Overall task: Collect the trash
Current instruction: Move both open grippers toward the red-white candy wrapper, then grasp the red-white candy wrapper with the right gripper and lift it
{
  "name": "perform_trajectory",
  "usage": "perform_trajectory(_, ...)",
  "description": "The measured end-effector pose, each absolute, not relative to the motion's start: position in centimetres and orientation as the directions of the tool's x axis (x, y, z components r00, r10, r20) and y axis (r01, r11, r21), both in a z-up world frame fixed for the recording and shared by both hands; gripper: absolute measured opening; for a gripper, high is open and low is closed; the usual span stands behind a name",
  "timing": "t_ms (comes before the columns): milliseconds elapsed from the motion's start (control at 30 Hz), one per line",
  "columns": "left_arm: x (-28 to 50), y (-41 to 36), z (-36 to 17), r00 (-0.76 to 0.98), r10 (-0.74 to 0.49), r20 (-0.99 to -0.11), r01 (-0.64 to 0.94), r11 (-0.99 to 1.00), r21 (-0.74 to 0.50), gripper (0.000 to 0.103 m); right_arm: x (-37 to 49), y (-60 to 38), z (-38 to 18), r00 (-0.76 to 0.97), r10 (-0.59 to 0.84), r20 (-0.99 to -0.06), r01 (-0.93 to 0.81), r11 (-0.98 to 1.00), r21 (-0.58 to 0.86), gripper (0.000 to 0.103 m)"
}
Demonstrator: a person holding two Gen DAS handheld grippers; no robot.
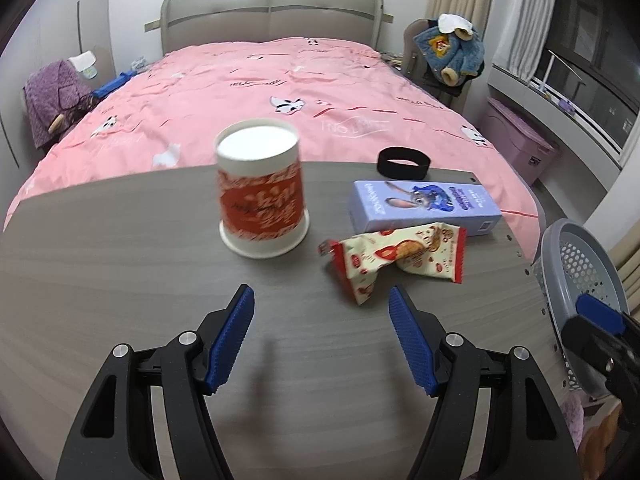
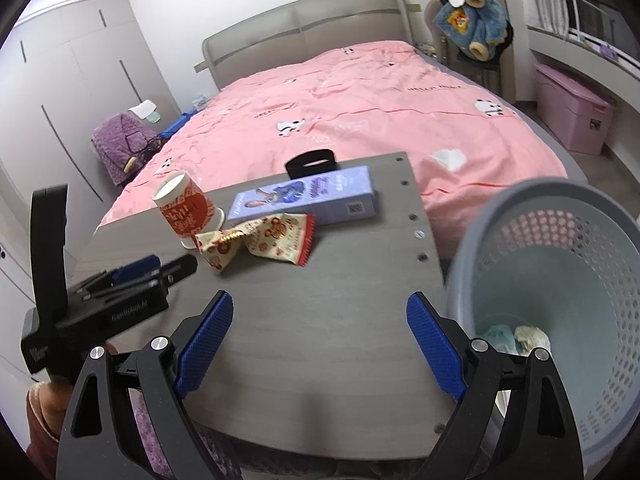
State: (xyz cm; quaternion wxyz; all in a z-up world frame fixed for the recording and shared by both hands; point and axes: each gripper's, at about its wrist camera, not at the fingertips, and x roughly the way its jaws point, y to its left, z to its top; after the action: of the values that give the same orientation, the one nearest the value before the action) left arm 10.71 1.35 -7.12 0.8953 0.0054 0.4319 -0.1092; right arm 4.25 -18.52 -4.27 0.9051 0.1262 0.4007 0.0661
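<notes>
An upside-down red and white paper cup [image 1: 260, 188] [image 2: 186, 208] stands on the grey wooden table [image 1: 120, 280]. To its right lies a crumpled snack wrapper [image 1: 400, 260] [image 2: 260, 240], in front of a lilac carton [image 1: 424, 208] [image 2: 308, 200]. My left gripper [image 1: 320, 294] hovers open just short of the cup and wrapper, with nothing between its fingers. My right gripper [image 2: 320, 298] is open over the table's near right part. A grey perforated basket [image 2: 560, 280] [image 1: 580, 280] stands off the table's right edge, beside the right gripper's right finger, with some scraps [image 2: 516, 340] at its bottom.
A black band [image 1: 404, 162] [image 2: 312, 162] lies at the table's far edge. Beyond the table is a bed with a pink cover [image 1: 280, 88]. A chair with a blue plush garment [image 1: 448, 52] and a pink storage box [image 2: 572, 116] stand to the right.
</notes>
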Motion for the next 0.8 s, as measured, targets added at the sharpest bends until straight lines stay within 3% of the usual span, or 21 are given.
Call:
perform_trajectory(333, 10.3, 4.6, -6.9, 0.635, -0.122, -0.763, 0.114, 0.991, -0.064, 0.067, 8.0, -14.8, -5.1, 0.631, 0.258, -0.731, -0.058, 0.956, 0.287, 0.087)
perform_trajectory(800, 10.4, 9.3, -6.3, 0.685, -0.059, -0.726, 0.040, 0.998, -0.043, 0.067, 11.6, -8.7, -5.9, 0.631, 0.161, -0.759, 0.003, 0.978, 0.210, 0.087)
